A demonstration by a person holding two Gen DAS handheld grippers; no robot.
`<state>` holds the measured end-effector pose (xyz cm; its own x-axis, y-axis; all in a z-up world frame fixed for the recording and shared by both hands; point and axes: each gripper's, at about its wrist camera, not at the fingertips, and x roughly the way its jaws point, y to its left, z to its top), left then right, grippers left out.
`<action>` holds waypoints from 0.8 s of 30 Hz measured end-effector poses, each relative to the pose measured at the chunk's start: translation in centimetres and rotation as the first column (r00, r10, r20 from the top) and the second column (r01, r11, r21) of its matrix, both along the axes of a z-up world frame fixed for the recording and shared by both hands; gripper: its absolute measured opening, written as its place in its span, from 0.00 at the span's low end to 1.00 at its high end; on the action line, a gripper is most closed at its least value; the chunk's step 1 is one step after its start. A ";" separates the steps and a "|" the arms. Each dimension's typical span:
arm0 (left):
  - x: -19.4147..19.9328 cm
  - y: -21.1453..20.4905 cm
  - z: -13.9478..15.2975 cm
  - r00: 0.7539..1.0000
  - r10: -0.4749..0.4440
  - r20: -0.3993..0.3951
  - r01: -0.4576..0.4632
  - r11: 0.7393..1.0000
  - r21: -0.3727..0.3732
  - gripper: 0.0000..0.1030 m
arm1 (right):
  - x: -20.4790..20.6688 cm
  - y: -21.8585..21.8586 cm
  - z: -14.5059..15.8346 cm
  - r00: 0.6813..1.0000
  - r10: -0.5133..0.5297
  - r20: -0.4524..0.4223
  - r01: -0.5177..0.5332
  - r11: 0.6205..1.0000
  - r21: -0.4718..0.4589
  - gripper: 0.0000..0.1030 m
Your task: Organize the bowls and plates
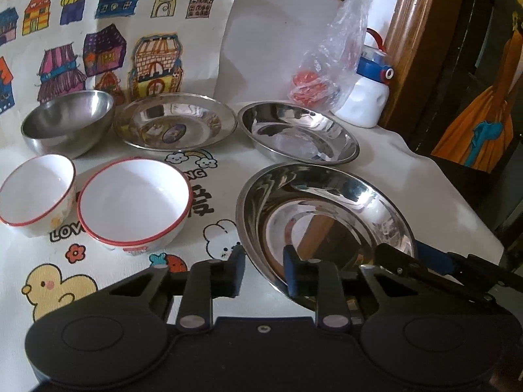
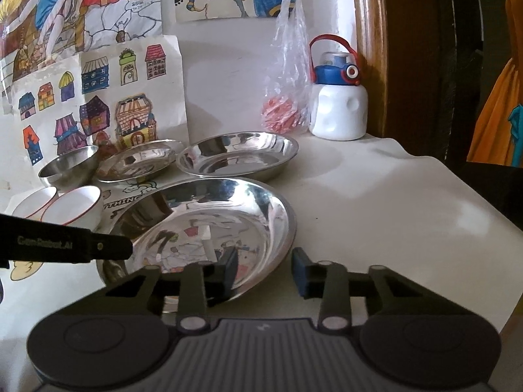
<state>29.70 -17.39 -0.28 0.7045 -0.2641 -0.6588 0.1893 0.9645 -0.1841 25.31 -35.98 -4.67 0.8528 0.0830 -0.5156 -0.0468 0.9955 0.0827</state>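
Note:
The large steel plate (image 1: 327, 202) (image 2: 209, 222) lies nearest on the cartoon tablecloth. My left gripper (image 1: 264, 271) is open, its fingers either side of the plate's near-left rim. My right gripper (image 2: 265, 272) is open too, with the plate's near-right rim between its fingers. Behind lie two more steel plates, one right (image 1: 297, 134) (image 2: 238, 156) and one middle (image 1: 176, 124) (image 2: 140, 160). At far left sits a steel bowl (image 1: 65, 121) (image 2: 68, 166). In front of it are a large (image 1: 134, 199) (image 2: 75, 209) and a small (image 1: 36, 189) (image 2: 34, 204) red-rimmed white bowl.
A white bottle with a blue lid (image 1: 366, 94) (image 2: 338, 111) and a clear plastic bag holding red things (image 1: 327, 65) (image 2: 287, 98) stand at the back right. Children's drawings (image 1: 108, 32) cover the wall. The table ends at the right (image 2: 474, 202), by a wooden frame (image 2: 369, 49).

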 end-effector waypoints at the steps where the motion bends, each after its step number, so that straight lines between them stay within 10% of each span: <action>1: 0.0 0.0 0.0 1.000 0.002 -0.001 -0.002 1.000 0.001 0.22 | 0.0 0.1 0.0 1.000 -0.007 0.000 0.007 1.000 -0.002 0.34; 24: 1.3 0.1 4.0 0.995 -0.037 0.097 0.041 0.998 -0.041 0.21 | 1.8 0.3 4.2 0.991 -0.068 0.118 0.077 0.994 -0.080 0.31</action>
<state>31.02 -17.31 3.75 0.7527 -0.3195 -0.5757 0.2458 0.9475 -0.2044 27.09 -35.65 -0.47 0.9089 -0.0209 -0.4165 0.0214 0.9998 -0.0035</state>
